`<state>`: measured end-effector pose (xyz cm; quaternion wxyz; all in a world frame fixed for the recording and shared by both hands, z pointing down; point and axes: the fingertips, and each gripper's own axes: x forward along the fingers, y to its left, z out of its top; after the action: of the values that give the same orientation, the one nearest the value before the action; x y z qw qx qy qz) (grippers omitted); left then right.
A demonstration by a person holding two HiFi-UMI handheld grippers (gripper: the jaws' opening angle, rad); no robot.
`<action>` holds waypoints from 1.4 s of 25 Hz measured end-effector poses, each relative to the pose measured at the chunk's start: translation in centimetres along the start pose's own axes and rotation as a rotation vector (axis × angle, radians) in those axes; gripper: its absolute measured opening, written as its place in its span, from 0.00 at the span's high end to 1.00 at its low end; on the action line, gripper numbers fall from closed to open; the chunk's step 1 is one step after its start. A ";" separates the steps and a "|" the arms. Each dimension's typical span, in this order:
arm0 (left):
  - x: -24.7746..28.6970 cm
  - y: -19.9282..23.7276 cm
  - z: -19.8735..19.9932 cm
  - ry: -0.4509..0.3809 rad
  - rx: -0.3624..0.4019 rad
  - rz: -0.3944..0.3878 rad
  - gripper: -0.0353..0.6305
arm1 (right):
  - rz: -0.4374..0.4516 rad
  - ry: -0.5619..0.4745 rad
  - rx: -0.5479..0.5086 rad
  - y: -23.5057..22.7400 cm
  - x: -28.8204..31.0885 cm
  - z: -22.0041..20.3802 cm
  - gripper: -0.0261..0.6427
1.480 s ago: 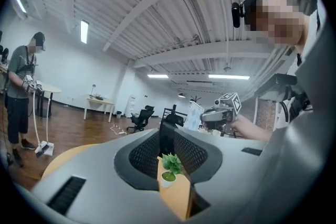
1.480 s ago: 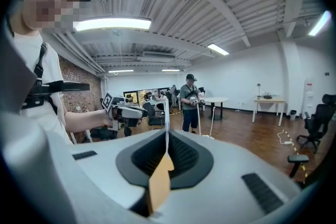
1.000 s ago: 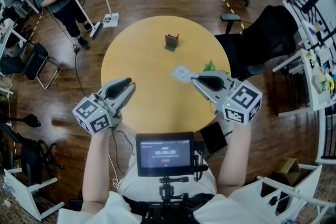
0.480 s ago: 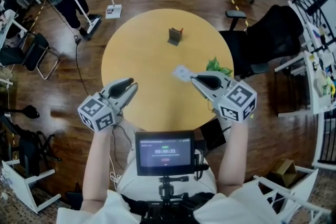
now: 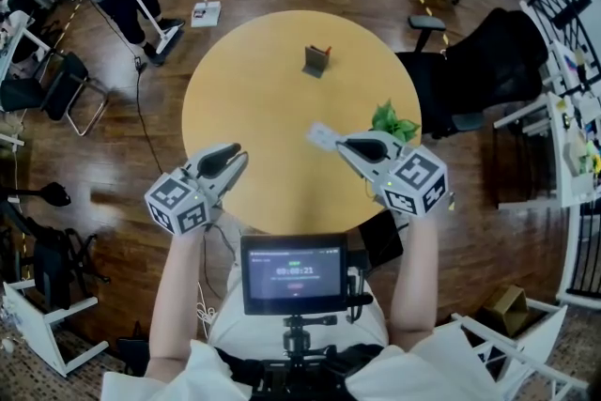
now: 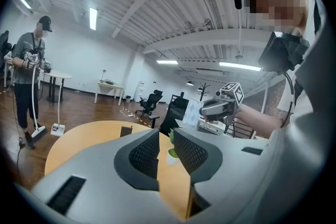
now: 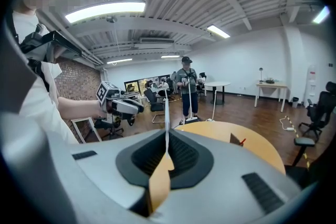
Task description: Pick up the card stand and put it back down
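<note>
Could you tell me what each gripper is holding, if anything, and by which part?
The right gripper is shut on a pale card, pinching its near edge. The left gripper is open and empty.

Left gripper and right gripper alike: pale grey moulded shells, black ribbed pads inside the jaws, a white cube of black square markers at each rear; white short-sleeved shirt; dark screen on black chest mount.
</note>
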<state>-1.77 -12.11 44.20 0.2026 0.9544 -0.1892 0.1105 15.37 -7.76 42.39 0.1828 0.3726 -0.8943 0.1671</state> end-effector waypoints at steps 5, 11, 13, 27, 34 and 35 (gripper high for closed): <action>0.4 0.0 -1.1 0.013 -0.014 0.003 0.82 | 0.003 0.020 0.014 -0.5 0.5 -1.6 0.92; 0.6 0.4 -2.0 0.032 -0.029 0.007 0.82 | 0.004 0.038 0.034 -1.1 1.3 -2.8 0.92; 0.9 0.6 -2.1 0.039 -0.034 0.008 0.82 | 0.006 0.042 0.040 -1.4 1.6 -3.0 0.92; 2.5 1.1 -4.1 0.089 -0.038 0.005 0.82 | 0.011 0.077 0.085 -2.7 2.8 -5.8 0.92; 2.7 1.3 -4.8 0.094 -0.062 0.003 0.81 | 0.006 0.107 0.095 -3.0 3.6 -7.4 0.92; 2.8 1.4 -5.0 0.094 -0.065 0.004 0.81 | 0.006 0.112 0.098 -3.0 3.7 -7.7 0.92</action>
<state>-0.51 -12.02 49.93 0.2420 0.9407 -0.1847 0.1494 16.71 -8.62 51.34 0.2138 0.3682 -0.8746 0.2318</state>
